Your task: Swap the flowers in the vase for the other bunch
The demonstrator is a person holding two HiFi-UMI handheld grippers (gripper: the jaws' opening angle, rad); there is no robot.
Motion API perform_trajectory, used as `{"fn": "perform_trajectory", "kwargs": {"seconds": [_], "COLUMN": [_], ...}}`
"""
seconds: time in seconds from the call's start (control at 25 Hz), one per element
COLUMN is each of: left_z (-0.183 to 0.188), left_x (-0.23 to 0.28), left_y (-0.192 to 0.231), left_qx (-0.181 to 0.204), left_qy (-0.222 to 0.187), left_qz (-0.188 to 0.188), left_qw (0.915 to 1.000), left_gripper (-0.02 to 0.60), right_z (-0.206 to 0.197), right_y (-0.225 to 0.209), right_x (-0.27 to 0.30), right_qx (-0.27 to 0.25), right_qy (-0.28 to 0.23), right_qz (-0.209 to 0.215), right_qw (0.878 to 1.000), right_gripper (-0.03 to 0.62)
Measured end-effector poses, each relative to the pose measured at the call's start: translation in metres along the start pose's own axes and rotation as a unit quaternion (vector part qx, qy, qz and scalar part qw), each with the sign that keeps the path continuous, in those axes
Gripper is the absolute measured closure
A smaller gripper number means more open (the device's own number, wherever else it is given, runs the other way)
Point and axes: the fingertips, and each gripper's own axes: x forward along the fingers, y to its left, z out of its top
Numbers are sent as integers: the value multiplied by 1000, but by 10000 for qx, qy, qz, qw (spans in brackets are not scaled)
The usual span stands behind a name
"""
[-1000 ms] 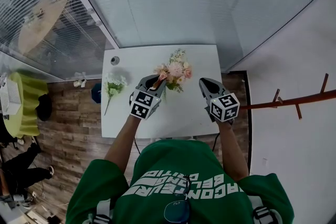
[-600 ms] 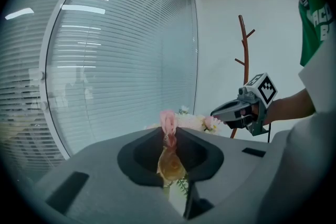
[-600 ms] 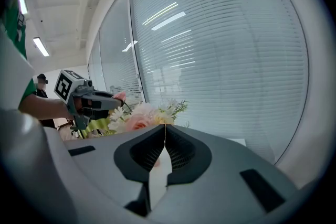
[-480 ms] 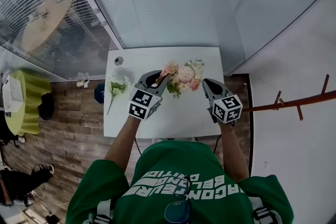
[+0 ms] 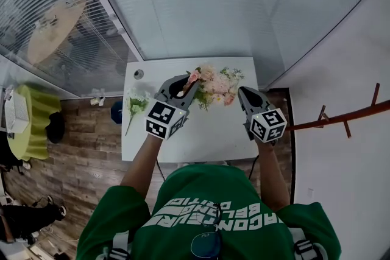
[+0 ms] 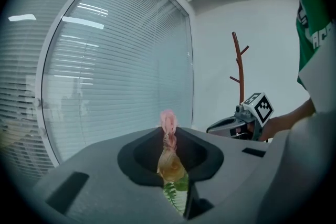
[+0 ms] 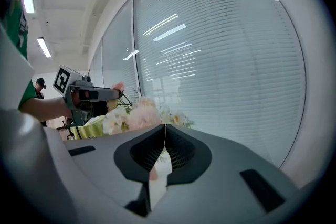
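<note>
Head view: the left gripper [image 5: 190, 85] holds the pink bunch [image 5: 214, 85] above the counter [image 5: 201, 137]; the white bunch [image 5: 135, 105] lies at the counter's left.

Left gripper view: jaws clamped on a pink stem.

Right gripper view: the right gripper [image 7: 165, 128] is clenched and empty.

The step is probably removal. The next move calls for setting the pink bunch aside and grasping the white one.

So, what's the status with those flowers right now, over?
Left gripper shut on the pink bunch. Right gripper shut, empty. White bunch lying on the table. No vase in sight, nothing blocking.
</note>
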Motion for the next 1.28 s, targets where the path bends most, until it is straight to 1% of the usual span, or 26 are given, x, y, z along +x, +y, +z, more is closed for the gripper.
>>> {"fn": "perform_trajectory", "kwargs": {"seconds": [0.2,0.4,0.56,0.72,1.04,1.28], "left_z": [20,22,18,11,-2,-19], "left_x": [3,9,15,28,72,105], "left_y": [-5,-12,-20,-37,-81,-115], "left_qx": [107,139,142,123,153,141], "left_qy": [-151,-131,-68,11,192,398], "left_qz": [-52,-120,-232,-424,-909,-1223], "left_qw": [9998,9997,9996,9990,9956,9916], "left_gripper": [514,514,514,514,514,514], "right_z": [21,20,10,-6,-27,-44], "right_y": [0,-4,-8,-13,-43,-70], "right_x": [-3,-8,-15,-25,-68,-102], "right_qx": [-75,-48,17,102,324,470], "right_qy": [-186,-148,-77,27,99,172], "right_qz": [7,-27,-82,-168,-576,-865], "right_qw": [9998,9999,9999,9998,9978,9950], "right_gripper": [580,580,580,580,580,580]}}
